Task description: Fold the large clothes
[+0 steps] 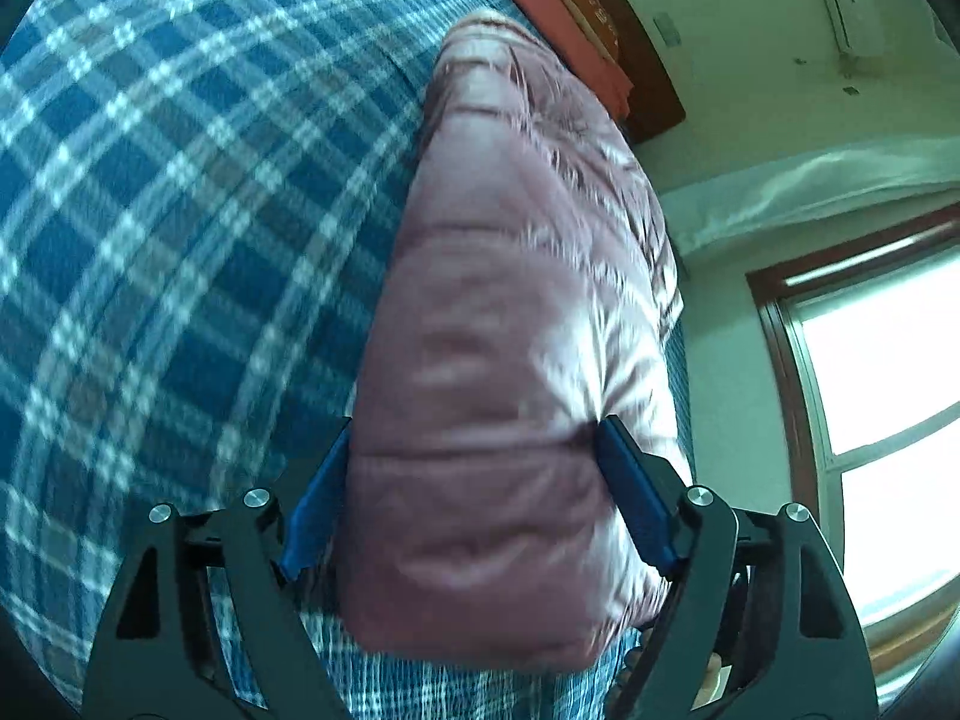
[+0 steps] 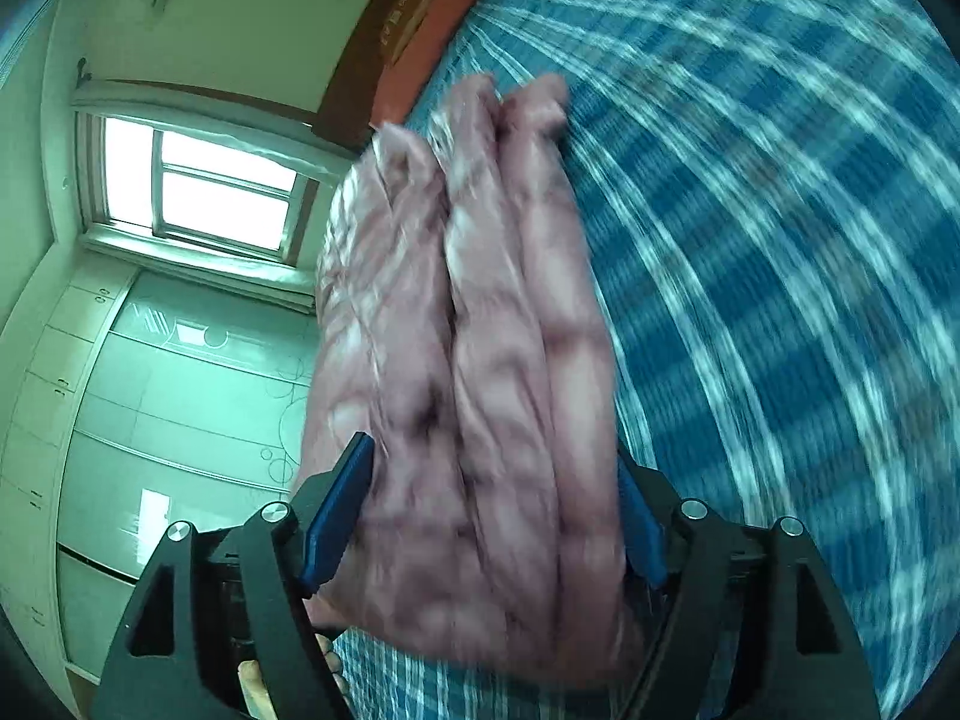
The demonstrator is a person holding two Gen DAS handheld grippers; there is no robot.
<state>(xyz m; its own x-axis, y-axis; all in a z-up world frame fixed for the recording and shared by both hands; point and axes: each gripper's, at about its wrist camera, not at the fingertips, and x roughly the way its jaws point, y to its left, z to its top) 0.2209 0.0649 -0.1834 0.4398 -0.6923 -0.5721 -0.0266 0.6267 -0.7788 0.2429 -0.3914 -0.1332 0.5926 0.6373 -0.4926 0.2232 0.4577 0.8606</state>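
No legible text, label, brand, number or sign is showing in either wrist view. A wooden plaque [image 1: 591, 15] by the headboard is bearing marks, but blur is preventing any reading.

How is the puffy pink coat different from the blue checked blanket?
The pink coat is one plain colour; the blue blanket has white checks. The coat is puffy and bunched in thick folds; the blanket lies spread flat. The coat is far smaller and sits on top of the blanket. Both are soft cloth.
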